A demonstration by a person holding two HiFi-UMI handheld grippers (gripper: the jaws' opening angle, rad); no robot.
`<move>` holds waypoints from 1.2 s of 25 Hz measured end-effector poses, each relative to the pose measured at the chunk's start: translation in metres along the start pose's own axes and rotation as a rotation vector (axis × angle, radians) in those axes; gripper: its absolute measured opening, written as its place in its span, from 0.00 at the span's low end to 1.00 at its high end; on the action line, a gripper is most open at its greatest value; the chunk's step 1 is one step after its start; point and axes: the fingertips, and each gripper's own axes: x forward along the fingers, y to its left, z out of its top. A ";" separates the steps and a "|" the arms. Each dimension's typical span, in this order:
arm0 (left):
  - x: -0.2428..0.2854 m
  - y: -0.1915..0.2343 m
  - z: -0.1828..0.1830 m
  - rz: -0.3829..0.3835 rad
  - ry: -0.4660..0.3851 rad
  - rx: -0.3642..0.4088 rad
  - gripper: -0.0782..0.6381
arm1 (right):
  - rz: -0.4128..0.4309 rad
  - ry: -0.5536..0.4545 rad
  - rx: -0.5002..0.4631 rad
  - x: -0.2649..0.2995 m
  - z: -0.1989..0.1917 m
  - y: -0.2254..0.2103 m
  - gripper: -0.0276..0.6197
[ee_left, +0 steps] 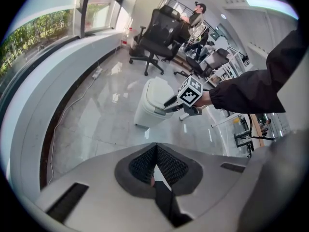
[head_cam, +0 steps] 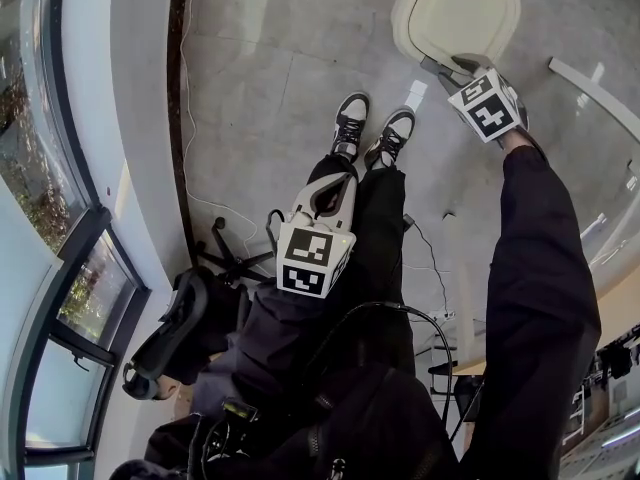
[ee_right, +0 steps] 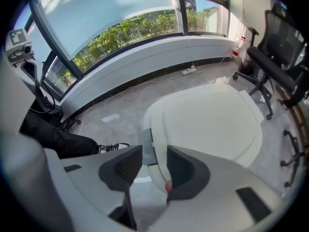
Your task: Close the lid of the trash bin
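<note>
The white trash bin (head_cam: 455, 13) stands on the grey floor ahead of my feet, its lid (ee_right: 207, 122) lying flat on top. A grey tab (ee_right: 146, 148) sits at the lid's front rim. My right gripper (head_cam: 455, 65) is stretched out to that rim. In the right gripper view it (ee_right: 154, 166) is open, with the tab and rim showing in the gap between the jaws. From the left gripper view the bin (ee_left: 152, 103) and right gripper (ee_left: 173, 103) show ahead. My left gripper (head_cam: 325, 190) hangs near my legs, its (ee_left: 155, 151) jaw tips touching, holding nothing.
A curved window wall (head_cam: 60, 168) runs along the left, with a white cable (head_cam: 195, 118) on the floor beside it. Black office chairs (ee_left: 157, 30) stand beyond the bin, another (head_cam: 180, 318) by my left side. A white bar (head_cam: 595, 88) lies right of the bin.
</note>
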 end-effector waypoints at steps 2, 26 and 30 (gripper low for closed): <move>0.000 -0.001 0.001 -0.002 -0.002 0.001 0.11 | -0.004 0.004 0.000 0.001 0.000 0.000 0.30; -0.042 -0.039 0.062 -0.021 -0.133 0.119 0.11 | -0.177 -0.328 0.285 -0.122 0.050 0.034 0.07; -0.092 -0.072 0.117 -0.030 -0.249 0.185 0.11 | -0.250 -0.482 0.384 -0.224 0.075 0.071 0.05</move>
